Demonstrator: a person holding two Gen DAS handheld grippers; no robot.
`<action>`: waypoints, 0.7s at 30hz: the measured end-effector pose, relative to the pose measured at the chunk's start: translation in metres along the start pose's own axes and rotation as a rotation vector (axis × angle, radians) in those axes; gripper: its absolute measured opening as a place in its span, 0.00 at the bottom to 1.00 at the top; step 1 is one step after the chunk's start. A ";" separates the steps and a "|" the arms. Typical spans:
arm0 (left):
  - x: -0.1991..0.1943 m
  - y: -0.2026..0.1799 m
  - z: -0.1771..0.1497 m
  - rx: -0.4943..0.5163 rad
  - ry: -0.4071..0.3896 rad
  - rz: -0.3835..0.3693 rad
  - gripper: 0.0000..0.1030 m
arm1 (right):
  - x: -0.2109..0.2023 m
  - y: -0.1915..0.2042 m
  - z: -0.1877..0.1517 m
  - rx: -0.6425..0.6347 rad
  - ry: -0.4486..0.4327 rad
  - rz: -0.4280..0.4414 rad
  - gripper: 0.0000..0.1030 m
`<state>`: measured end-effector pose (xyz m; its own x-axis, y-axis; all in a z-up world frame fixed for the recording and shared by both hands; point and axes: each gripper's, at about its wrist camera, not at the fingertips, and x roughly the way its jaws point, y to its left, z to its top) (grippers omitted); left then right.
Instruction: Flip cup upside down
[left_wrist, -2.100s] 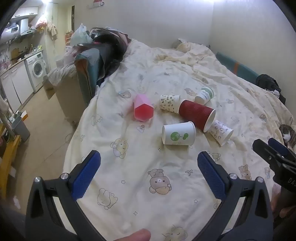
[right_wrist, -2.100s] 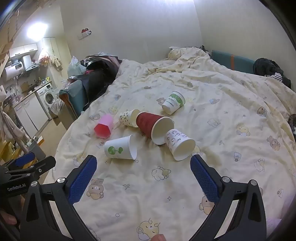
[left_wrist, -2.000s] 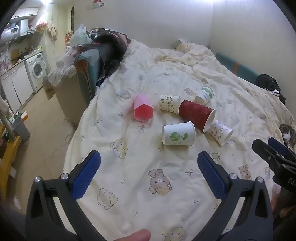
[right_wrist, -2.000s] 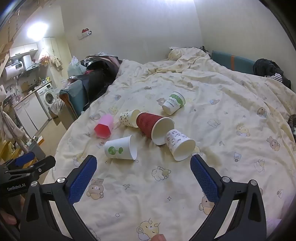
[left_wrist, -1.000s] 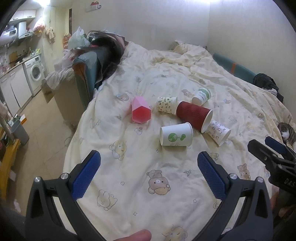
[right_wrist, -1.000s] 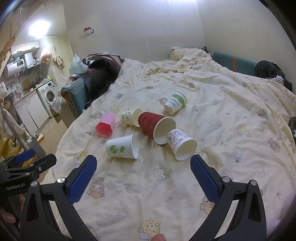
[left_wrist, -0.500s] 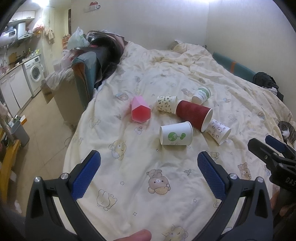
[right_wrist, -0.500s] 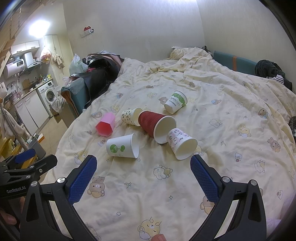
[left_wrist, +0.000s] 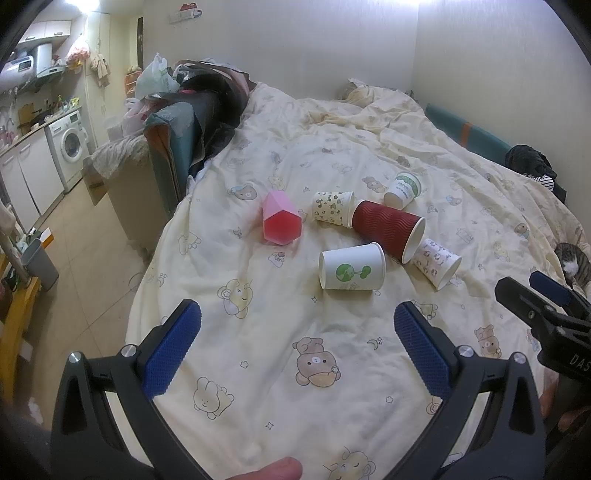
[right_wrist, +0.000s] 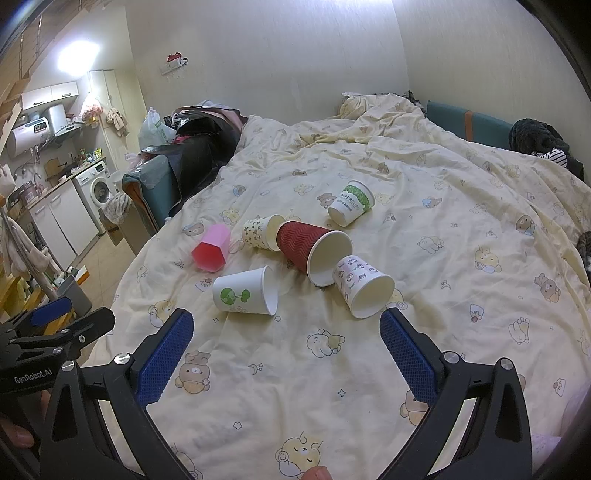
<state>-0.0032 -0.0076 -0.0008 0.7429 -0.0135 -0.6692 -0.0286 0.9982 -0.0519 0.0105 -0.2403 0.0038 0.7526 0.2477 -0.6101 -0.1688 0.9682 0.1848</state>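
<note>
Paper, thin-walled: white cup (left_wrist: 351, 266) w/ green print lies on its side mid-duvet (left_wrist: 280, 354), light, crushes easily; grip mid-wall, gently. Left gripper (left_wrist: 297, 345) wide open, empty.

Right view: right gripper (right_wrist: 286, 349) open too; same cup (right_wrist: 244, 291) nearest, probably clear of red cup (right_wrist: 314, 246); soft bedding, room in front.

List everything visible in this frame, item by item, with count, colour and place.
Paper cups: five; two white with green print, one red, two patterned; all on their sides mid-bed.
Pink cup: one, left of the paper cups.
Duvet: one, cream with bear print, covering the bed.
Washing machine: one, white, far left.
Cat: one, striped, right bed edge.
Left gripper: open, empty.
Right gripper: open, empty.
</note>
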 end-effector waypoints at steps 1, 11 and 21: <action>0.000 0.000 0.000 0.000 0.001 -0.001 1.00 | 0.001 -0.001 0.000 -0.001 -0.001 0.000 1.00; 0.000 0.001 0.000 0.000 0.004 0.002 1.00 | 0.000 -0.001 0.000 0.000 0.002 0.002 1.00; -0.003 0.006 0.003 -0.013 0.000 0.003 1.00 | 0.003 0.000 -0.002 -0.004 0.003 0.003 1.00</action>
<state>-0.0036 -0.0017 0.0025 0.7430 -0.0109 -0.6692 -0.0390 0.9975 -0.0596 0.0112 -0.2398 0.0006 0.7500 0.2503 -0.6123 -0.1731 0.9677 0.1835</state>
